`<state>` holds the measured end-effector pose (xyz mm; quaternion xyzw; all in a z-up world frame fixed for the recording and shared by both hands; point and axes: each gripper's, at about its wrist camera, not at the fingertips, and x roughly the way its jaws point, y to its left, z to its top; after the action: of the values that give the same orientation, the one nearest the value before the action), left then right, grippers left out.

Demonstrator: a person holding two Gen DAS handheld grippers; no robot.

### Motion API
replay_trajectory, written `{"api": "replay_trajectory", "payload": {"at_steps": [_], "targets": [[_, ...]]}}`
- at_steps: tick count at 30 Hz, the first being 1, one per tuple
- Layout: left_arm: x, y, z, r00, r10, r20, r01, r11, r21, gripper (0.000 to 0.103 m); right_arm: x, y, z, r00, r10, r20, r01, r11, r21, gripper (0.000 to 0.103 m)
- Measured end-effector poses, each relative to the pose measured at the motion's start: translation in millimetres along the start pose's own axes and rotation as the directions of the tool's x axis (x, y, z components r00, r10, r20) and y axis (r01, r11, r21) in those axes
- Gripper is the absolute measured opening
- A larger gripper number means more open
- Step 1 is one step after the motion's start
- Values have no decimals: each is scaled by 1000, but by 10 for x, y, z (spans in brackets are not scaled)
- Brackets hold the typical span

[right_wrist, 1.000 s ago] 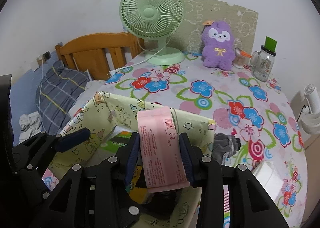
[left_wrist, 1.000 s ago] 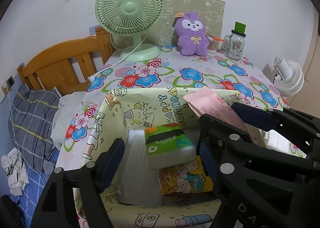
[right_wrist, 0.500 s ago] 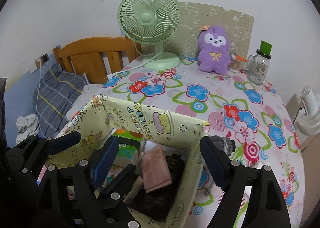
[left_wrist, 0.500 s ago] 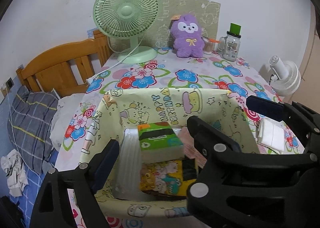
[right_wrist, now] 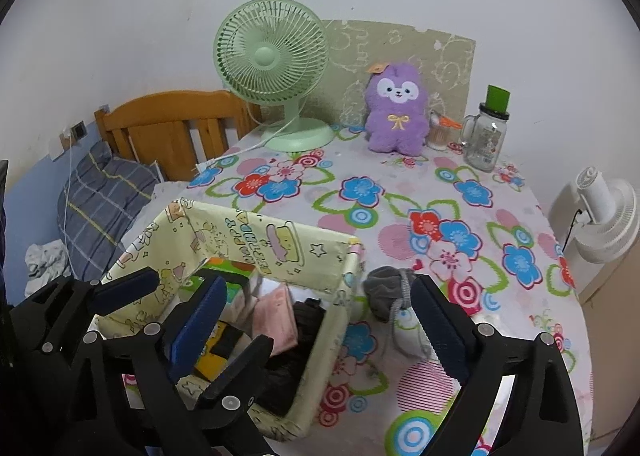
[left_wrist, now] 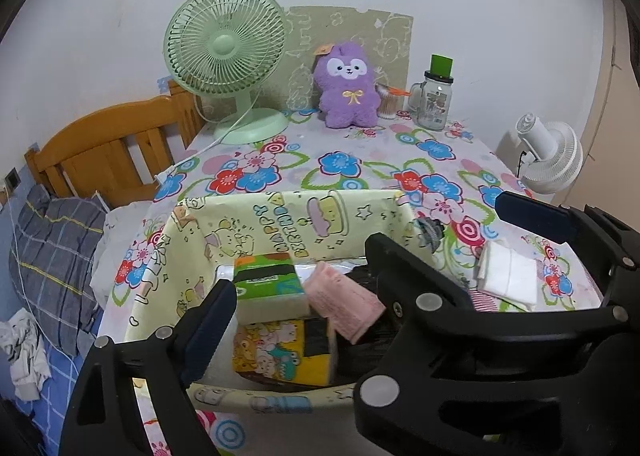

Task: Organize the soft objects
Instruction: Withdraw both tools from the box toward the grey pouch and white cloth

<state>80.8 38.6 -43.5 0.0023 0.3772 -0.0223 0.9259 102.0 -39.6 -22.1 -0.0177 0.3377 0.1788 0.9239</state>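
Your right gripper stands wide apart and empty, hanging over the right wall of the yellow storage box, one finger above the box interior and the other above the tablecloth outside it. Your left gripper is also spread wide and holds nothing, poised over the near side of the box. Inside the box lie a green tissue pack, a pink tissue pack leaning across a dark item I cannot identify, and a cartoon-printed pack beneath them. Still outside are a grey pouch with a cord, just beside the box's right wall, and a folded white cloth further right on the tablecloth. The main risk, in my judgement, is the box itself: its walls look thin and soft, and a finger descending on the rim could fold the wall inward or drag the box across the cloth. The pouch sits so close to the wall that a careless closing could pinch wall and pouch together. Its loose cord could snag on a finger or trail over the rim on release. The pink pack rests tilted, so anything dropped on it may tip it further. The two grippers are near each other, so watch for a collision.
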Motion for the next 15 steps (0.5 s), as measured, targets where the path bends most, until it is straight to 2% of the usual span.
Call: {"api": "replay_trajectory", "payload": {"at_steps": [15], "targets": [[-170,-350,23,999,-7,33,7,1000,8,92,-283,-298,-55,999,-6,34,6,1000,-3,96]]}}
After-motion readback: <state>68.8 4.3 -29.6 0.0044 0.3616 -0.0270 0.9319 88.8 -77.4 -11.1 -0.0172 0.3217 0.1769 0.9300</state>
